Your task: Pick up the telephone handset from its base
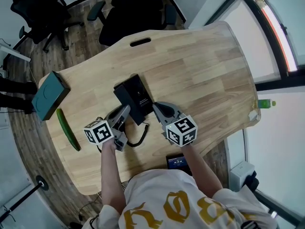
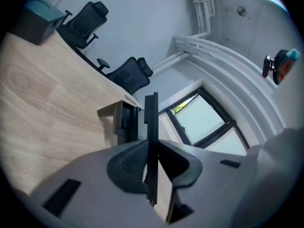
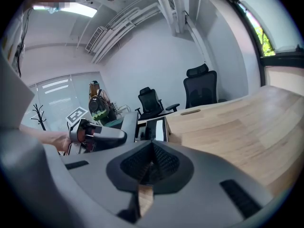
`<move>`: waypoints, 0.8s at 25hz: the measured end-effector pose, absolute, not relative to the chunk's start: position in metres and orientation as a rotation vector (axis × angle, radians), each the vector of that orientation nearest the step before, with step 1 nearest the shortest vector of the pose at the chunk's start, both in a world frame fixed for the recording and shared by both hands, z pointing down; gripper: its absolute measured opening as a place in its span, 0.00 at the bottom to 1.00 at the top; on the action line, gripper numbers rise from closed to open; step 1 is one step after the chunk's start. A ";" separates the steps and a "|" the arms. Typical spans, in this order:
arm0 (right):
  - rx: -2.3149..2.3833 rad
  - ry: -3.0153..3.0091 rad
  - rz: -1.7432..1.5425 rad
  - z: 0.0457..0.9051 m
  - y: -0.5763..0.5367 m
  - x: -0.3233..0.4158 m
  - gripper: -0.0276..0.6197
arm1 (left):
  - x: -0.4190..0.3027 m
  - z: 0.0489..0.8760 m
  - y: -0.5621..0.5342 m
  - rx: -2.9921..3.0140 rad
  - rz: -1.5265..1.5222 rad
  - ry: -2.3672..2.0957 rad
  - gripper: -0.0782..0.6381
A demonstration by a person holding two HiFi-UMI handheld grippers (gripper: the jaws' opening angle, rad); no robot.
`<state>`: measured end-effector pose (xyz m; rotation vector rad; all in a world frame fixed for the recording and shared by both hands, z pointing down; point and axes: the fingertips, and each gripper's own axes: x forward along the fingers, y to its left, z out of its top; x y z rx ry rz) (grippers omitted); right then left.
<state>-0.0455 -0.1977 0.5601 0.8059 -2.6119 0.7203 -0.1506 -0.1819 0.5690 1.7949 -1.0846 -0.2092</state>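
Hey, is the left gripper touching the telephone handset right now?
Touching. The left gripper view shows the left gripper closed on the black telephone handset, with both pads pressed against its sides.

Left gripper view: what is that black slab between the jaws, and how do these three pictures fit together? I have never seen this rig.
There is no robot here: a person holds a two-jaw gripper in each hand. The head view looks down from a camera on their head. Each gripper view looks along that gripper's own jaws. The slab is the telephone handset, seen edge-on and clamped in the left gripper. The right gripper is shut and empty. On the wooden table lie the black telephone base, its coiled cord, a teal box and a cucumber.
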 end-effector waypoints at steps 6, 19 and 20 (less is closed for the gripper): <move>0.948 -2.555 0.603 0.549 -0.194 -0.029 0.05 | -0.143 0.546 -0.174 1.840 -0.225 -1.071 0.21; 1.091 -2.591 0.488 0.512 -0.174 -0.021 0.05 | -0.143 0.504 -0.134 1.928 -0.290 -1.048 0.21; 1.083 -2.594 0.467 0.510 -0.170 -0.022 0.05 | -0.144 0.501 -0.130 1.935 -0.291 -1.047 0.21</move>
